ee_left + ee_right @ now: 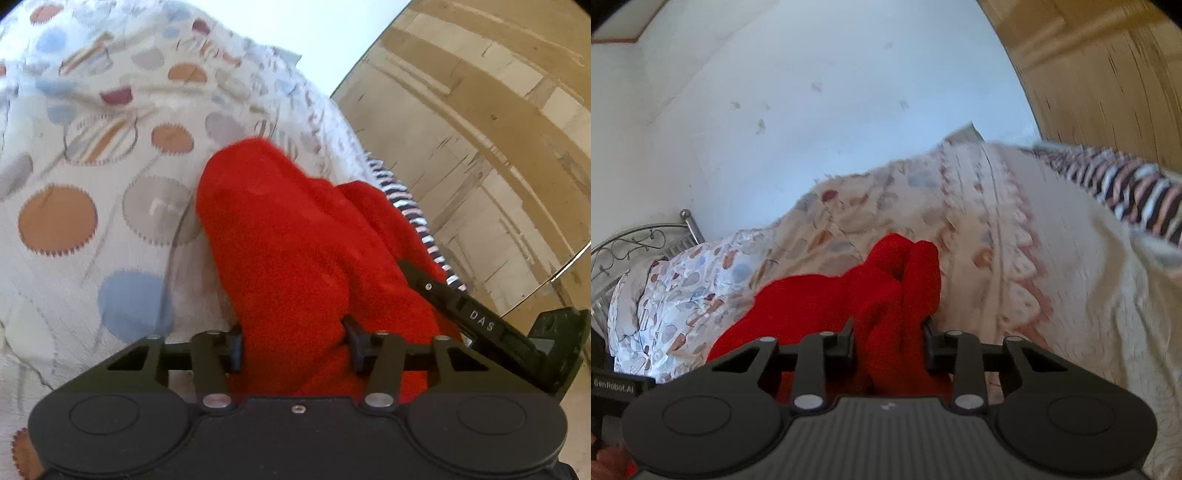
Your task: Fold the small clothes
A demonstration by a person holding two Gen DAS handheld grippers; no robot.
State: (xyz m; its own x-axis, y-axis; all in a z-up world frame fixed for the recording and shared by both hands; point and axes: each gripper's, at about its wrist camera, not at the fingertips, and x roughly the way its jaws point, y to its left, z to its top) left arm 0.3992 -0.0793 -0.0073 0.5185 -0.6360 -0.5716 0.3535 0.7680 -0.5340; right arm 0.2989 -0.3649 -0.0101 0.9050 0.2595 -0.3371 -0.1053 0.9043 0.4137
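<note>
1. The left gripper (295, 349) points forward and down over the bed, its jaws drawn in on a bunched fold of the red garment (295, 236); the cloth fills the gap between both pads and rises ahead of the fingers in a thick hump.
2. The right gripper (889, 345) sits closer to level, aimed across the bed toward the white wall (820, 110), and its jaws likewise pinch a gathered, twisted bunch of the red garment (886, 291).
3. From the right gripper the red cloth spreads forward and to its left, lying over the patterned bedspread (997, 236).
4. To the right of the left gripper the second tool's black body crosses the view, and the letters "DAS" (482, 320) read along it.
5. At the far left of the right gripper, a black part carries the words "GenRobot.AI" (613, 382).
6. The dotted bedspread (92, 155) stretches ahead and left of the left gripper; a striped cloth (410, 206) edges it on the right.
</note>
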